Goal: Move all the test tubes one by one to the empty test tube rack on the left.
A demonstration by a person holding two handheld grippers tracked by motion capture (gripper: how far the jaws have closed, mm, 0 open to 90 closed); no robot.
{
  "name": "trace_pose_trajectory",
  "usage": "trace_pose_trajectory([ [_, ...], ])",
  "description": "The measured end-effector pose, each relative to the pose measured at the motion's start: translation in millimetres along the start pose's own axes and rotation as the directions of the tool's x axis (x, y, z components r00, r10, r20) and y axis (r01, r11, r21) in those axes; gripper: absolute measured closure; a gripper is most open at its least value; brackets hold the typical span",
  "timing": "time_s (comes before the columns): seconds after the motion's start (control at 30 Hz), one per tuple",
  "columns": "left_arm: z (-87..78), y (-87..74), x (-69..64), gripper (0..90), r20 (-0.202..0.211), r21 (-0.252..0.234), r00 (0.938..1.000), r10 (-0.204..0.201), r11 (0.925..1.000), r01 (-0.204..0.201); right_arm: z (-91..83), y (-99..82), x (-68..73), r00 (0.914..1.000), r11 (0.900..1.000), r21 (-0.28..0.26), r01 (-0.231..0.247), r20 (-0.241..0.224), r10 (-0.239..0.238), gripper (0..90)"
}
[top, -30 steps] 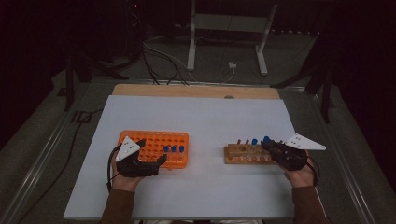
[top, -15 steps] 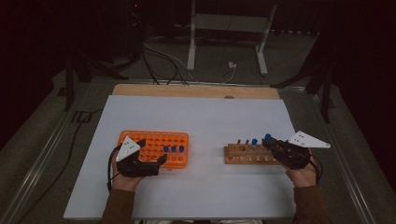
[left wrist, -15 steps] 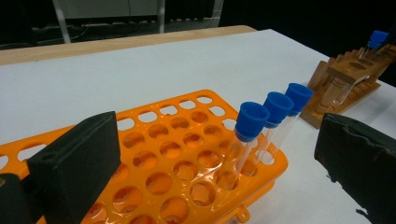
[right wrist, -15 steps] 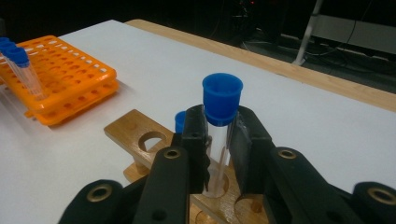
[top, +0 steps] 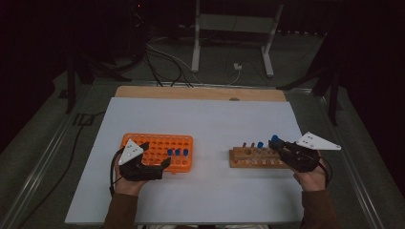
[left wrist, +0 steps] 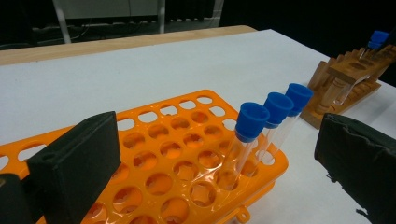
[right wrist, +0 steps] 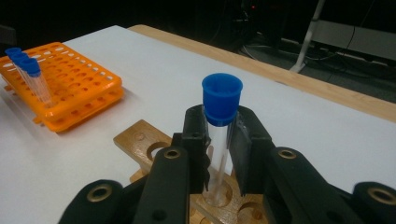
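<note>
Blue-capped test tube (right wrist: 221,122) sat pinched in the right gripper (right wrist: 219,140) over the wooden rack (top: 253,157).
The left gripper (top: 154,153) stood spread at the orange rack (top: 162,149); the white tabletop (top: 210,119) beyond lay open, the room dark.

orange rack (left wrist: 187,154): near end cut off by bottom edge | wooden rack (right wrist: 154,149): mostly hidden behind right claw (right wrist: 218,149) | held tube (right wrist: 219,140): foot hidden in rack hole | far tubes (top: 252,144): too small to tell

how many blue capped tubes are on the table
5 visible: three blue-capped tubes in a row at the right end of the orange rack, one standing in the wooden rack, one clamped by the right gripper over that rack.
</note>
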State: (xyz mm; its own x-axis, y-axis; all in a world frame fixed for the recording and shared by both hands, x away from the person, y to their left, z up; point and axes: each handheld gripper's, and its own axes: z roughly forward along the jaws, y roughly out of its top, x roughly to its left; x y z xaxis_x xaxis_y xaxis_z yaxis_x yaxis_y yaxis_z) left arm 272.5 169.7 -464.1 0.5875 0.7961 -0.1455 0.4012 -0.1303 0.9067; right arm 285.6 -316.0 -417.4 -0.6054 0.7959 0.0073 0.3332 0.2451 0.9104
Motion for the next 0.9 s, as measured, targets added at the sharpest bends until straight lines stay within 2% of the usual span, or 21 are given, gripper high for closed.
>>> trace_pose_trajectory([
  [0.3, -0.1, 0.2, 0.0, 1.3, -0.001, 0.000, 1.0000, 0.000, 1.0000, 0.000, -6.9, 7.9, 3.8, 0.9999, 0.9995, -0.028, 0.015, 0.007, -0.015, 76.9],
  [0.6, -0.5, 0.6, 0.0, 1.3, 0.001, -0.002, 1.0000, -0.003, 1.0000, 0.003, -8.8, 13.4, 10.0, 0.9994, 0.9989, -0.035, 0.030, -0.016, -0.031, 77.0],
  [0.9, -0.7, 1.4, -0.3, 1.3, 0.005, -0.007, 1.0000, -0.005, 1.0000, 0.005, -8.1, 16.7, 16.4, 0.9977, 0.9988, -0.036, 0.032, -0.058, -0.034, 76.9],
])
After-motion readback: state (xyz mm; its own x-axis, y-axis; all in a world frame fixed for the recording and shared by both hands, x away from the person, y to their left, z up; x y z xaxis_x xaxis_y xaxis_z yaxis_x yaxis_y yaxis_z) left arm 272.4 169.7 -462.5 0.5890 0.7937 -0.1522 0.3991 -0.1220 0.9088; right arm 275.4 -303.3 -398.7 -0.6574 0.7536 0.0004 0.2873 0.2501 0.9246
